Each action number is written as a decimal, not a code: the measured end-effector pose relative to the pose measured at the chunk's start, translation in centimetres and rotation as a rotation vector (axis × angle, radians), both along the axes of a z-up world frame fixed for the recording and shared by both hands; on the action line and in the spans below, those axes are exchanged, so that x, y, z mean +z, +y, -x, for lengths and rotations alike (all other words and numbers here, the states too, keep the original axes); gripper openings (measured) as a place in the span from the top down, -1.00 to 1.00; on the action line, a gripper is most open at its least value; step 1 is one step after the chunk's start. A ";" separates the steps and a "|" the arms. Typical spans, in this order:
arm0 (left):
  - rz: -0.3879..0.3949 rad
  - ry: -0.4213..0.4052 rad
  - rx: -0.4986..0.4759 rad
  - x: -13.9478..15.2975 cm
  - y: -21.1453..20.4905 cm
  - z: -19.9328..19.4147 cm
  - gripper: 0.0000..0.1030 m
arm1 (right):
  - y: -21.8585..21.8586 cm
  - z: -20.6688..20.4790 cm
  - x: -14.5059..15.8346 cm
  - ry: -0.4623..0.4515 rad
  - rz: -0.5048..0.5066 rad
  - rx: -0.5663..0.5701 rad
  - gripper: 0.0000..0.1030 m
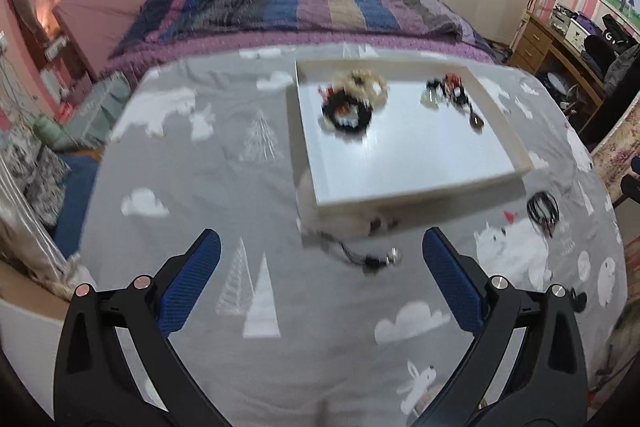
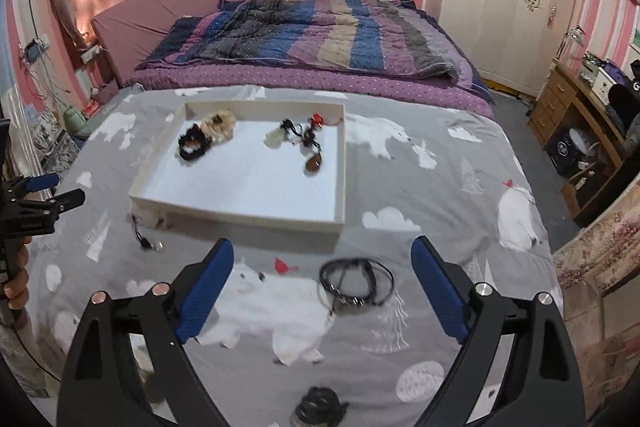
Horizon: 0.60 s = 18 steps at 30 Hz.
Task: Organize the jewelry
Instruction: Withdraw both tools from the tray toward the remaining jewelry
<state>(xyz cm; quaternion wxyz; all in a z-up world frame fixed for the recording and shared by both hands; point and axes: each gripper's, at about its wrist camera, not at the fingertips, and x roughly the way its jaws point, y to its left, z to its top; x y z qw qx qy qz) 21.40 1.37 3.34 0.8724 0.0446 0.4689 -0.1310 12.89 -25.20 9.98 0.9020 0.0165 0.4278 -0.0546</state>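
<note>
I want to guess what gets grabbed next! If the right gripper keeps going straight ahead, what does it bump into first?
Probably the coiled black cord necklace, lying on the grey bedspread between the open jaws. The white tray comes after.

The white tray [image 2: 280, 215] lies flat on the grey bedspread ahead of me, shallow and rectangular. In its far left corner sit a black scrunchie [image 2: 191, 149] and a cream one [image 2: 218, 126], touching. Toward its far right lies a tangle of dark cord with a pale green stone [image 2: 275, 139], red beads [image 2: 317, 118] and a brown oval pendant [image 2: 313, 164]. Outside the tray, a coil of black cord necklaces [image 2: 356, 281] lies on the polar bear print, between my right fingers. Another dark cord piece [image 1: 370, 259] (blurred, with a small metallic bit) trails from the tray's near left corner.
</note>
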 end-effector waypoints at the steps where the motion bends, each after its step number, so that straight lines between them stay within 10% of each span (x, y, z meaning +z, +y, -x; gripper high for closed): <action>1: 0.003 0.012 0.003 -0.5 0.2 0.1 -0.94 | -0.1 0.1 -0.3 0.008 0.002 -0.002 -0.76; 18: -0.034 0.133 0.057 -6.6 -0.2 -2.1 -0.94 | -4.0 -2.2 -8.8 0.177 -0.061 -0.115 -0.76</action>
